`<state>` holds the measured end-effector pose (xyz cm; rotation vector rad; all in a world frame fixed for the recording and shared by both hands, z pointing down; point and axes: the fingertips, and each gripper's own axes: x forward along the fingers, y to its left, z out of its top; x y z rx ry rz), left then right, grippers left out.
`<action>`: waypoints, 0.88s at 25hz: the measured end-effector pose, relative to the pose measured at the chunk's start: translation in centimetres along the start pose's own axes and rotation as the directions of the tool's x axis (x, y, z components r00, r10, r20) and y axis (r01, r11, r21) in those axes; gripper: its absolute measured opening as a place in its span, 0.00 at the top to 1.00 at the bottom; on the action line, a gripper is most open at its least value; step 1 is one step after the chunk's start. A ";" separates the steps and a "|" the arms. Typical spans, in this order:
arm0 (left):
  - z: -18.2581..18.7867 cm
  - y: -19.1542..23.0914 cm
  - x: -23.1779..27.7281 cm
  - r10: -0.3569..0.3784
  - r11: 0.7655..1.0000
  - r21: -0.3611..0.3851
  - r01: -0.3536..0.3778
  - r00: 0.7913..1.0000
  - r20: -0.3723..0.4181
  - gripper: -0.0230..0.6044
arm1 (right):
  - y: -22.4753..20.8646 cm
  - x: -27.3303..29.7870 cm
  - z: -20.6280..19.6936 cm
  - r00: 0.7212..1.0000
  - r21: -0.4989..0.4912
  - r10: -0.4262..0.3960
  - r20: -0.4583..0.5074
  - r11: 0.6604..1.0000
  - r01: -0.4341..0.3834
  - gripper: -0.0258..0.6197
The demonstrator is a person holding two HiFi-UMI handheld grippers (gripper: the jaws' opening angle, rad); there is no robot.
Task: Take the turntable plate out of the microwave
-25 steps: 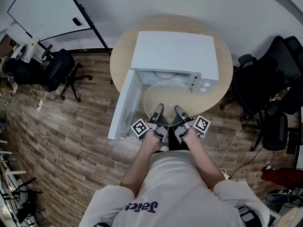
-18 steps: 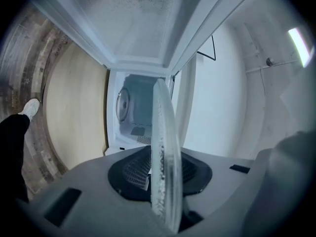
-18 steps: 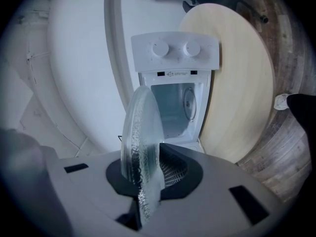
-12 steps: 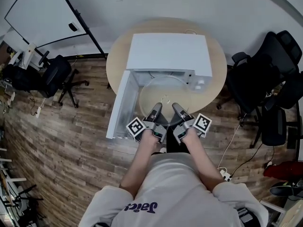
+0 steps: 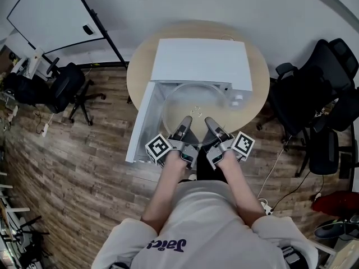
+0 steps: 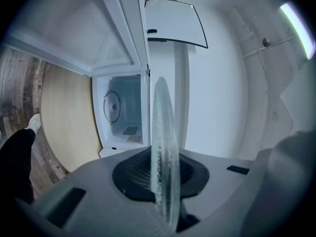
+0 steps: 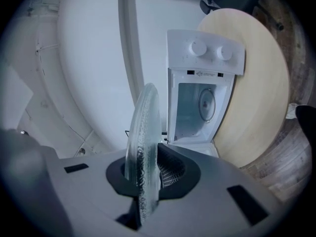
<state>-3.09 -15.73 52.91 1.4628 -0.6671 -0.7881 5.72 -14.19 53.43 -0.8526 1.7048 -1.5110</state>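
Note:
A clear glass turntable plate (image 5: 193, 106) hangs level in the air in front of the open white microwave (image 5: 202, 60), outside its cavity. Both grippers hold its near rim, side by side. My left gripper (image 5: 185, 120) has the rim (image 6: 163, 147) edge-on between its pads, and its jaws are closing on it. My right gripper (image 5: 209, 120) is shut on the rim (image 7: 143, 142) too. Beyond the plate, both gripper views show the bare cavity (image 6: 121, 110) (image 7: 200, 107). The microwave door (image 5: 143, 122) stands swung open to the left.
The microwave stands on a round wooden table (image 5: 140, 66) by a white wall. Black office chairs stand at the left (image 5: 73, 86) and right (image 5: 314, 100). A whiteboard (image 5: 45, 15) leans at the back left. A cable and power strip (image 5: 268, 207) lie on the wood floor.
Both grippers have risen together with the plate, which now looks larger and nearer in the head view. The microwave and its door have not moved.

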 end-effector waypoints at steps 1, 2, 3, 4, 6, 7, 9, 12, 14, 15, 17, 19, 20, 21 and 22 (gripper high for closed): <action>0.0 0.0 0.0 -0.002 1.000 -0.001 0.002 1.000 0.000 0.88 | 0.2 0.0 0.1 1.000 -0.008 0.001 -0.002 1.000 -0.001 0.91; 0.0 0.1 0.0 -0.003 1.000 -0.002 0.003 1.000 0.001 0.88 | 0.2 0.0 0.1 1.000 -0.013 0.001 -0.004 1.000 -0.001 0.91; 0.0 0.2 0.1 -0.004 1.000 -0.002 0.004 1.000 0.002 0.88 | 0.3 0.1 0.2 1.000 -0.016 0.000 -0.006 1.000 0.000 0.91; 0.0 0.2 0.2 -0.004 1.000 -0.001 0.004 1.000 0.003 0.88 | 0.2 0.1 0.2 1.000 -0.016 -0.001 -0.008 1.000 0.001 0.91; 0.0 0.5 0.3 0.001 1.000 -0.002 -0.001 1.000 0.007 0.88 | 0.0 0.1 0.4 1.000 -0.012 -0.003 -0.012 1.000 0.003 0.91; -0.1 0.6 0.3 0.005 1.000 -0.003 -0.005 1.000 0.010 0.88 | -0.1 0.1 0.5 1.000 -0.009 -0.003 -0.014 1.000 0.003 0.91; 0.0 0.7 0.2 0.014 1.000 -0.007 -0.014 1.000 0.014 0.88 | -0.3 0.2 0.4 1.000 -0.006 -0.004 -0.017 1.000 0.003 0.91; 0.2 0.9 0.0 0.023 1.000 0.002 -0.023 1.000 0.018 0.88 | -0.7 0.2 0.2 1.000 0.002 -0.009 -0.018 1.000 0.009 0.91; 0.2 1.2 -0.1 0.027 1.000 0.002 -0.027 0.999 0.020 0.88 | -1.0 0.2 0.1 1.000 0.010 -0.015 -0.020 1.000 0.015 0.91; 0.1 1.3 -0.1 0.029 1.000 -0.001 -0.029 0.999 0.020 0.88 | -1.1 0.2 0.1 1.000 0.010 -0.018 -0.020 1.000 0.018 0.91; 0.1 1.5 -0.2 0.030 1.000 -0.008 -0.030 0.999 0.019 0.88 | -1.3 0.1 0.0 0.999 0.009 -0.024 -0.022 1.000 0.024 0.91; 0.1 1.7 -0.2 0.035 0.999 -0.012 -0.034 0.999 0.018 0.88 | -1.5 0.1 0.0 0.999 0.007 -0.031 -0.022 0.999 0.031 0.91; 0.1 1.8 -0.2 0.036 0.999 -0.015 -0.036 0.999 0.017 0.88 | -1.6 0.1 0.0 0.999 0.007 -0.034 -0.022 0.999 0.034 0.91; 0.1 1.9 -0.1 0.037 0.999 -0.018 -0.037 0.999 0.016 0.88 | -1.7 0.1 0.0 0.999 0.007 -0.036 -0.022 0.999 0.036 0.91; 0.1 2.0 -0.1 0.038 0.999 -0.020 -0.038 0.999 0.014 0.88 | -1.8 0.1 0.0 0.999 0.007 -0.039 -0.022 0.999 0.039 0.91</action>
